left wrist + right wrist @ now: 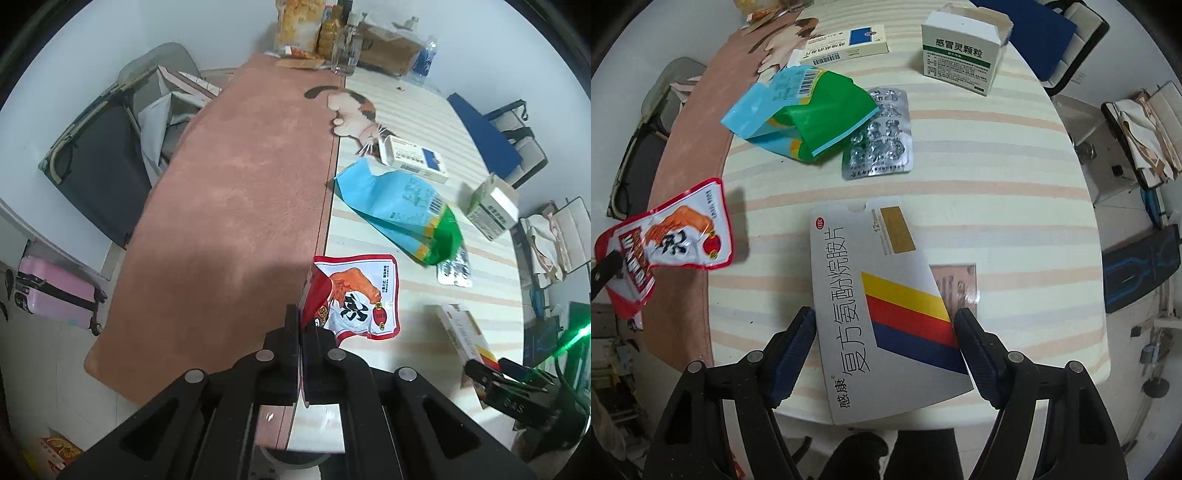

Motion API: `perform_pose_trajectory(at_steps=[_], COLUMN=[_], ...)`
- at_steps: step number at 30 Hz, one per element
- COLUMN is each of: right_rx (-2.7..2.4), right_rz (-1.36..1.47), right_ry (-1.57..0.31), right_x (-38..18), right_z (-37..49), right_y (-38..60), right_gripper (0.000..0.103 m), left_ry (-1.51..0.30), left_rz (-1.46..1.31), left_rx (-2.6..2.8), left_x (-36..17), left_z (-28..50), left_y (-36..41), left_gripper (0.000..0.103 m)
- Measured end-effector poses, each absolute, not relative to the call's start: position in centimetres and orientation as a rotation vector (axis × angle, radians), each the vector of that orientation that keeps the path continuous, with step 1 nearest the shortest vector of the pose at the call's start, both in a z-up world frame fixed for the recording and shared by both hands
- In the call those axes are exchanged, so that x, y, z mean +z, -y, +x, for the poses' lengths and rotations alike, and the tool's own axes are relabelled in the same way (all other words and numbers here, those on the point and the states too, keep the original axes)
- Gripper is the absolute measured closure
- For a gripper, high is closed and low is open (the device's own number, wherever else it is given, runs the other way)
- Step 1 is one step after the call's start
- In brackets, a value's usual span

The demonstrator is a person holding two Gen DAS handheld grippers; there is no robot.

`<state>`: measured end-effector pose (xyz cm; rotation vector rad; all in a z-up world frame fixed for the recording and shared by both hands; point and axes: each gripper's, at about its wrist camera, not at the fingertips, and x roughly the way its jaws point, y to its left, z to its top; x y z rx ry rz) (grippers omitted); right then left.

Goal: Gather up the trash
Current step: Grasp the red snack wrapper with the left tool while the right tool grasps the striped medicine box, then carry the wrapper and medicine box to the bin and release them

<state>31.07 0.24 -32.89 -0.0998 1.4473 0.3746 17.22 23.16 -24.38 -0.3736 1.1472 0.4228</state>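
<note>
I have two pieces of trash in my fingers. My left gripper (301, 321) is pinched tight on one edge of the shiny red and white snack wrapper (356, 295). The wrapper hangs off the fingers and sits up off the desk (240, 192), right where the pink mat meets the striped cloth.

My right gripper (886, 325) has its fingers wide, one on each side of the flat grey medicine box with yellow, red and blue stripes (879, 295). The pads press on its two long sides, so I think the box is held. Its long side runs straight away from me, in line with the fingers, and the near end sticks out past the desk edge toward me.

More trash lies farther out on the desk: a crumpled blue and green bag (809, 114), a silver pill sheet (881, 136), a green and white open box (960, 55) and a long white box (846, 44). They are all nearer my right hand. I see no bin in either view, so I cannot tell which way to carry these.
</note>
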Motion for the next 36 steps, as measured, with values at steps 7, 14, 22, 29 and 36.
perform_pose_trajectory(at_steps=[7,14,22,29,36], right_rx=[0.373,0.334,0.291,0.204,0.203], right_rz=[-0.022,0.064,0.111,0.130,0.112], right_ry=[-1.384,-1.354,-1.484,-1.667,-1.753], right_x=[-30.5,-28.9,-33.5,-47.5,-62.8], right_z=[26.4,18.6,7.4,2.7,1.8], right_y=[1.5,5.4,9.3,11.2,10.4], right_gripper=[0.026,0.026,0.027,0.027,0.027], left_ry=[-1.107,-1.161,-1.375,-1.559,-1.717], left_rz=[-0.371,-0.385,-0.434,-0.476,-0.425], left_rx=[0.383,0.282,0.219,0.206,0.170], left_x=[-22.3,-23.6,-32.4,-45.8,-60.1], left_z=[12.1,5.1,-1.0,-2.2,-1.1], left_y=[-21.9,-19.8,-17.7,-15.1,-12.0], left_gripper=[0.103,0.103,0.103,0.103,0.098])
